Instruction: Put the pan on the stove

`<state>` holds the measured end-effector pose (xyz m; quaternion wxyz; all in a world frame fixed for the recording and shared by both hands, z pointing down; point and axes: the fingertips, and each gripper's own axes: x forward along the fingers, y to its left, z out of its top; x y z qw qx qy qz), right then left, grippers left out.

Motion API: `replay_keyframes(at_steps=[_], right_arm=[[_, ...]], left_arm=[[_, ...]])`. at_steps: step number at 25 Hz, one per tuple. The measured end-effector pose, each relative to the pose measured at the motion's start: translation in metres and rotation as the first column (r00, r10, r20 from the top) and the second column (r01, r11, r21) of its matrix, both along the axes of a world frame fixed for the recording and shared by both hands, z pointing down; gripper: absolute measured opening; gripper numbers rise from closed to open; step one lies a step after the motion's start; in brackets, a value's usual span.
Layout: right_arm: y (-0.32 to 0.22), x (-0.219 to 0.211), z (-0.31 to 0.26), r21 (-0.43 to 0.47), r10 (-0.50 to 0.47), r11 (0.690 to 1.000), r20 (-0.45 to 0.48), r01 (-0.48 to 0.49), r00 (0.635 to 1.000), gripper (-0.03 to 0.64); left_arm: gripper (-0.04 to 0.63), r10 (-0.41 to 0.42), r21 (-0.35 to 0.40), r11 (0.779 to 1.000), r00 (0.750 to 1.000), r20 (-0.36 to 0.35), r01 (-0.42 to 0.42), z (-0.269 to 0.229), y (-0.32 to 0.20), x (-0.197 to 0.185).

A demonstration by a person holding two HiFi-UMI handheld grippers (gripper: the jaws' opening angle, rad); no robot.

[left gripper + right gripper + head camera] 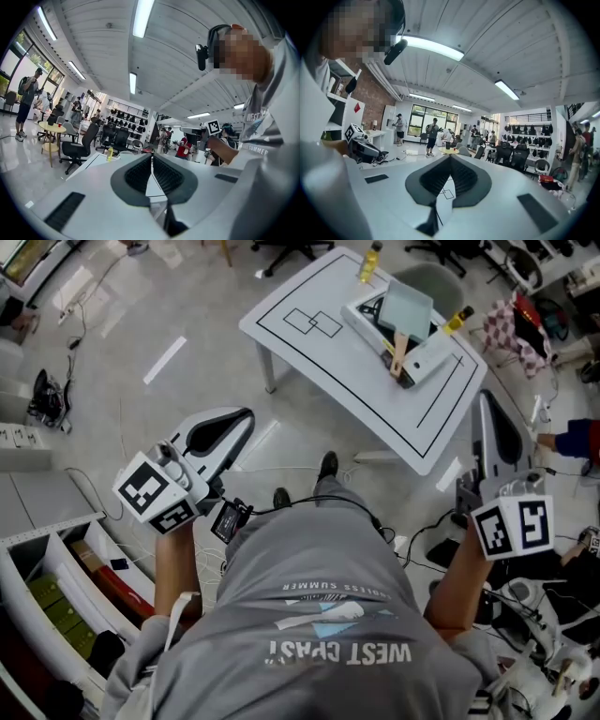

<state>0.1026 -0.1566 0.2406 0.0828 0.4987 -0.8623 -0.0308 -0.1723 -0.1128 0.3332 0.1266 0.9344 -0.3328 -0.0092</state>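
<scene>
Pan (407, 307) resting on the stove (433, 354), on the white surface (319, 352), well apart from both grippers.
Left gripper (246, 418) and right gripper (483, 401) are each closed on nothing, level beside the person. Placing looks done. For any correction, grip the wooden handle (399, 351) from the surface's near edge, where open floor gives room, minding the yellow bottles (371, 261) beside the stove.

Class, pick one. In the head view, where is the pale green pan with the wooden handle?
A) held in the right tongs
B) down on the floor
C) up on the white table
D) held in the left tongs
C: the pan sits up on the white table, apart from the left tongs and the right tongs, both shut and empty.
</scene>
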Motion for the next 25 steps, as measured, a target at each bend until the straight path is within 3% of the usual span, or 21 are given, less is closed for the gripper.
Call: replay_keyframes(at_steps=[15, 25], right_arm=[[0.054, 0.023, 0.011, -0.029, 0.037, 0.999, -0.042, -0.039, 0.998, 0.009], [0.056, 0.019, 0.022, -0.061, 0.040, 0.997, -0.055, -0.043, 0.998, 0.008]], left_arm=[[0.011, 0.086, -0.004, 0.996, 0.996, 0.017, -0.086, 0.004, 0.024, 0.035], [0.011, 0.086, -0.013, 0.996, 0.996, 0.021, -0.086, 0.005, 0.032, 0.032]])
